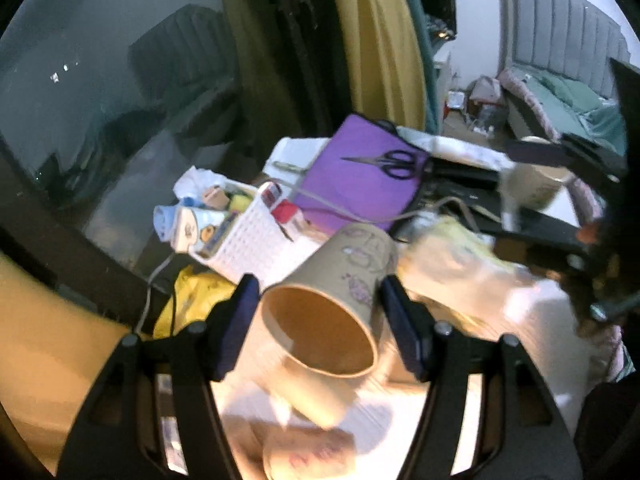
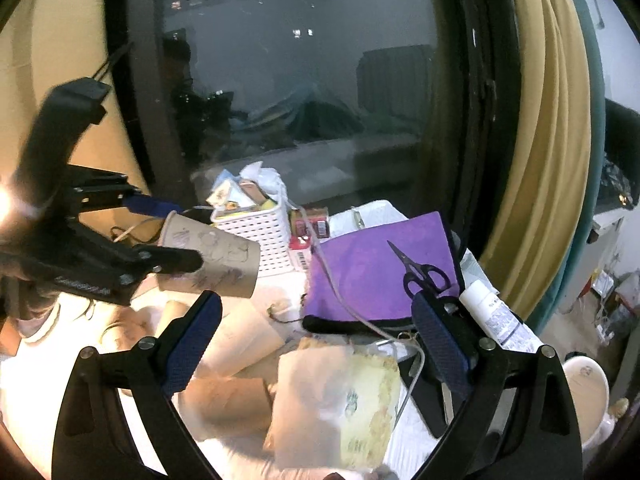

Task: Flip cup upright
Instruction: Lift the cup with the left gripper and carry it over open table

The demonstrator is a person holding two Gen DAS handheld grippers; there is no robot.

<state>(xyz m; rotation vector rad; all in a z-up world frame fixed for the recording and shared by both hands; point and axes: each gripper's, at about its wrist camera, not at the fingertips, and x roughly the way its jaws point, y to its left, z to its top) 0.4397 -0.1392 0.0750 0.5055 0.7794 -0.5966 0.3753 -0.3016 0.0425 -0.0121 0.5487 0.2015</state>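
A brown paper cup (image 1: 332,296) with purple drawings is held in the air on its side, mouth toward the left wrist camera. My left gripper (image 1: 316,312) is shut on it, one blue pad on each side near the rim. In the right wrist view the same cup (image 2: 212,256) hangs at the left, held by the left gripper (image 2: 168,236), bottom pointing right. My right gripper (image 2: 320,344) is open and empty above the cluttered table. In the left wrist view the right gripper (image 1: 532,192) is blurred, with a second cup-like shape (image 1: 536,184) behind it.
A white basket (image 2: 260,232) of small items stands by the window. A purple pouch (image 2: 380,272) with black scissors (image 2: 420,272) lies behind my right gripper. A pale packet (image 2: 340,396), a white tube (image 2: 500,316), cables and papers cover the table. Yellow curtains (image 2: 548,120) hang at the right.
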